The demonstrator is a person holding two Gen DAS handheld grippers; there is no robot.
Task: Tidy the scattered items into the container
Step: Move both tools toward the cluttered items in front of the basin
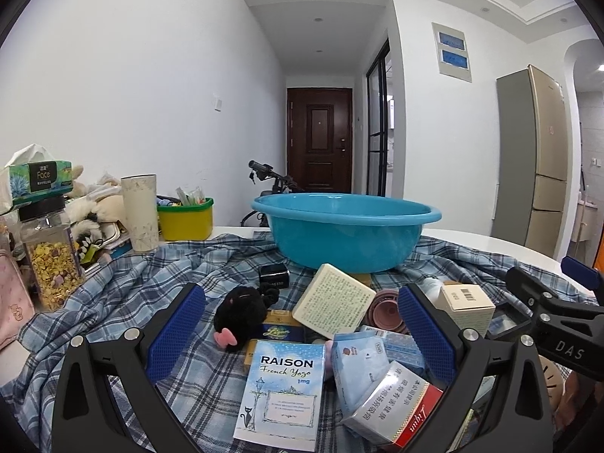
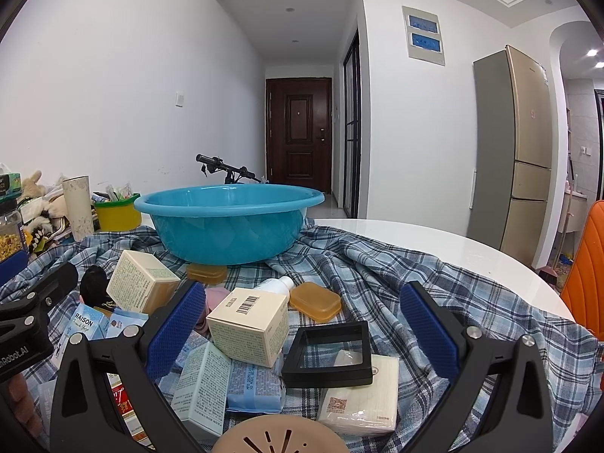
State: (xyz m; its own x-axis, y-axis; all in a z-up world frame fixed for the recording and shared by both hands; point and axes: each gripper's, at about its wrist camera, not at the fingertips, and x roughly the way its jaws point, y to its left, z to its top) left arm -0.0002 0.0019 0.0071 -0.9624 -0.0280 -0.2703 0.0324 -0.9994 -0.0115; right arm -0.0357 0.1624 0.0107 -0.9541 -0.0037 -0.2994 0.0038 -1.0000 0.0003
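Note:
A blue plastic basin (image 1: 345, 226) (image 2: 230, 222) stands on the plaid cloth behind a heap of small items. My left gripper (image 1: 302, 294) is open above a RAISON box (image 1: 283, 389), a black plush toy (image 1: 241, 311), a cream box (image 1: 334, 304) and a red-and-white pack (image 1: 396, 407), touching none. My right gripper (image 2: 302, 290) is open over a cream barcode box (image 2: 249, 324), a black square frame (image 2: 332, 355), an amber soap case (image 2: 315, 300) and a white tissue pack (image 2: 362, 396). Each gripper shows at the edge of the other's view.
Along the left stand a cereal jar (image 1: 53, 260), a tissue box (image 1: 39, 181), a beige tumbler (image 1: 139, 211) and a yellow tub (image 1: 185, 219). The white table's rim (image 2: 472, 249) curves right, with an orange chair (image 2: 589, 264) beyond it.

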